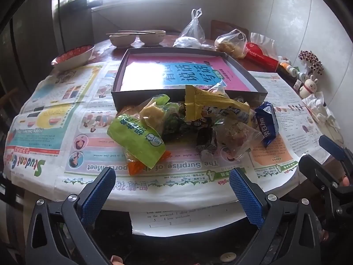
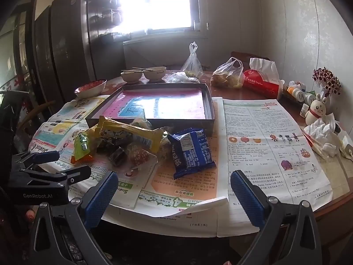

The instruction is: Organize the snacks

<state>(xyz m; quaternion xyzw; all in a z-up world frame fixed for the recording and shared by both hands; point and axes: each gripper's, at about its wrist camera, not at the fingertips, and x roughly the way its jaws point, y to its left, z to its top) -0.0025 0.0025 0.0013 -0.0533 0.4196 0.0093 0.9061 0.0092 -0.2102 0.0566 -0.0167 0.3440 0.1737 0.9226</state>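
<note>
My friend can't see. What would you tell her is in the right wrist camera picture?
A pile of snack packets lies on newspaper in front of an empty shallow box, with a blue packet at its right edge. The right gripper is open in front of the pile, holding nothing. Bowls stand behind.

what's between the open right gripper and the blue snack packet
Only bare printed newspaper lies between the right gripper and the blue foil snack packet, seen in the right wrist view.
</note>
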